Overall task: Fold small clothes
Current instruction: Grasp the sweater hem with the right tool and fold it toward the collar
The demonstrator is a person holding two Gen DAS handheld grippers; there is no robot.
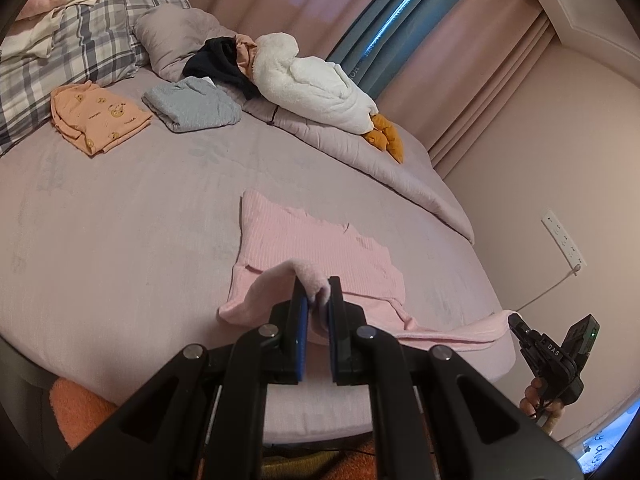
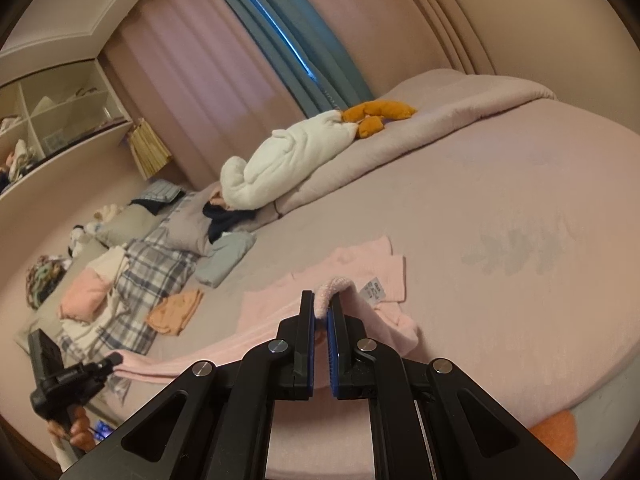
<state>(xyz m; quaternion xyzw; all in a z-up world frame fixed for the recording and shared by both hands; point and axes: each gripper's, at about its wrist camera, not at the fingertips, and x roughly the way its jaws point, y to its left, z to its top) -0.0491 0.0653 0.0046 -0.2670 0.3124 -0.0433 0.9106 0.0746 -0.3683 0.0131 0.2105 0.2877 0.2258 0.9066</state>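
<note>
A pink ribbed garment point(image 1: 316, 240) lies on the lilac bed sheet point(image 1: 120, 220) near the bed's front edge. My left gripper point(image 1: 318, 292) is shut on a raised fold of its near hem. My right gripper point(image 2: 322, 300) is shut on another part of the same garment point(image 2: 360, 268), beside its white label point(image 2: 373, 291). The right gripper also shows in the left wrist view point(image 1: 516, 322) at the garment's right end. The left gripper shows in the right wrist view point(image 2: 114, 359) at the garment's left end.
A folded orange garment point(image 1: 96, 116) and a folded grey-blue one point(image 1: 192, 104) lie further back. A white plush duck point(image 1: 316, 80) rests on the rolled duvet point(image 1: 360, 148). Plaid pillows point(image 1: 72, 52) with clothes on them are at the back left. A wall socket point(image 1: 564, 238) is on the right.
</note>
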